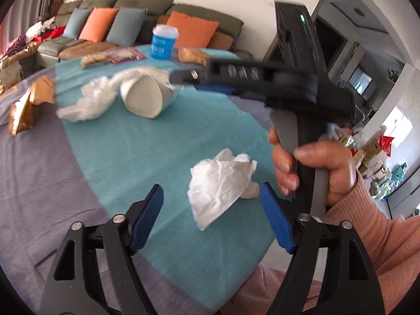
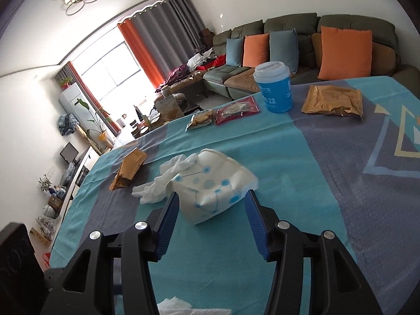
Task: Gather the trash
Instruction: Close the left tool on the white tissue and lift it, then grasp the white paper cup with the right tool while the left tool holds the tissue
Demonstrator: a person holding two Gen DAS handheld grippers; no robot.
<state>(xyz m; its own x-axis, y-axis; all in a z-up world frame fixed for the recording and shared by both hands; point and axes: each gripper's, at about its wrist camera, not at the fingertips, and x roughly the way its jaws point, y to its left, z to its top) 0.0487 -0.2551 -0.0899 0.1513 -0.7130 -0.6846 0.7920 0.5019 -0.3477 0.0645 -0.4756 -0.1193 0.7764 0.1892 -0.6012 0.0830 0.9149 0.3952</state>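
Right claw (image 2: pixel 210 225) apart, crushed paper cup (image 2: pixel 212 186) between pads: close mid-body. Left claw (image 1: pixel 211 219) apart, crumpled tissue (image 1: pixel 223 183) between fingers: pinch low.

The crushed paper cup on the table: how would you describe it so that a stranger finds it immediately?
On the teal and grey tablecloth, look in front of the right gripper, whose fingers are open around it. The crushed paper cup lies on its side beside a crumpled tissue. Only it is white with blue dots joined by lines.
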